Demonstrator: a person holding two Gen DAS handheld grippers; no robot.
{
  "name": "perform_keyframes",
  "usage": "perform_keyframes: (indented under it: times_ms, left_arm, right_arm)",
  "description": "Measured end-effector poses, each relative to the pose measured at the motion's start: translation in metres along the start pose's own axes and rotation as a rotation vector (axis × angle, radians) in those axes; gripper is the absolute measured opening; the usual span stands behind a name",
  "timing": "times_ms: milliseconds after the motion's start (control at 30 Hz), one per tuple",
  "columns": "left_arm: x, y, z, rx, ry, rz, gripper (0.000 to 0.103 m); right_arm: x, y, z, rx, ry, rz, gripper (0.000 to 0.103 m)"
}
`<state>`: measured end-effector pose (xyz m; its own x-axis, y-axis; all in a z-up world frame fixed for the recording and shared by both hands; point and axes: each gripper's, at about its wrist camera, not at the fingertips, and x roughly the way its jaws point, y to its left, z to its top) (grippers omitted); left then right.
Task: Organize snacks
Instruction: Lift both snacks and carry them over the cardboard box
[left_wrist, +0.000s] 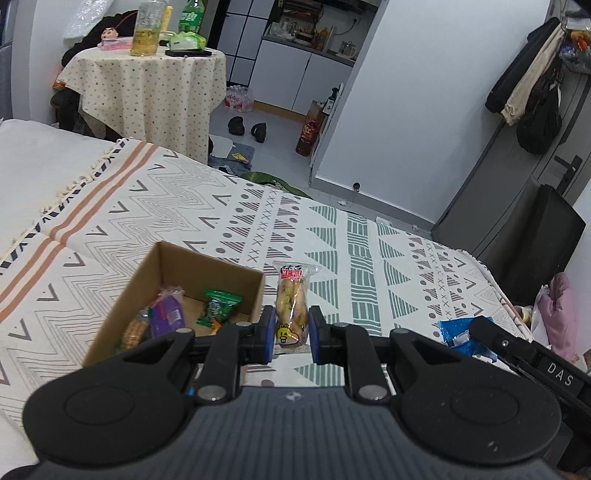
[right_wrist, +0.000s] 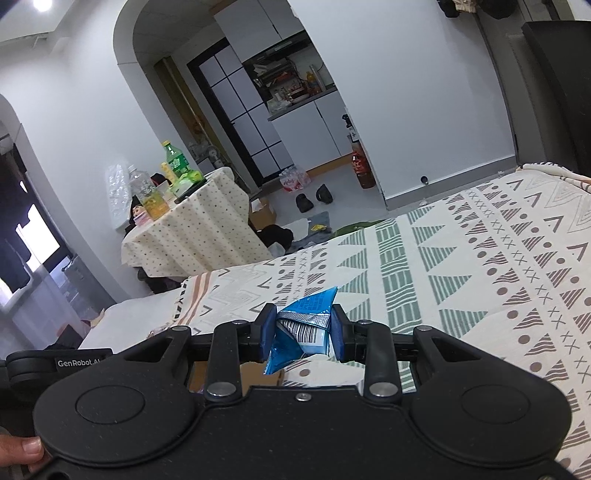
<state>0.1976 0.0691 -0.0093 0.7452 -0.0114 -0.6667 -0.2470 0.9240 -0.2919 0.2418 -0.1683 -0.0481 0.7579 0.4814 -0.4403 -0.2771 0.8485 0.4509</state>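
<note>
In the left wrist view my left gripper is shut on the lower end of a long yellow snack packet, which points away over the patterned bed cover. Just left of it stands an open cardboard box holding a purple packet, a green packet and an orange one. My right gripper is shut on a crumpled blue packet above the bed. From the left wrist that blue packet shows at the right, beside the other tool's black arm. A strip of the box peeks below the right fingers.
The bed with its patterned cover runs under both grippers. Beyond its far edge stands a small table with a dotted cloth, bottles and a cup. Slippers lie on the floor. A thumb grips the right tool.
</note>
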Motion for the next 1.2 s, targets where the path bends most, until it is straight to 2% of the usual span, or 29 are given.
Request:
perform_keyframes:
  times_ms: [500,1200]
  left_arm:
    - [-0.020,0.048,0.010,-0.060,-0.026,0.013,0.018]
    - [0.028,0.107,0.028,-0.136,0.045,-0.014,0.018]
  right_arm:
    - [0.016,0.051,-0.007,-0.047,0.034,0.039,0.030]
    - [0.093,0.111,-0.023,-0.113,0.164,0.059,0.030]
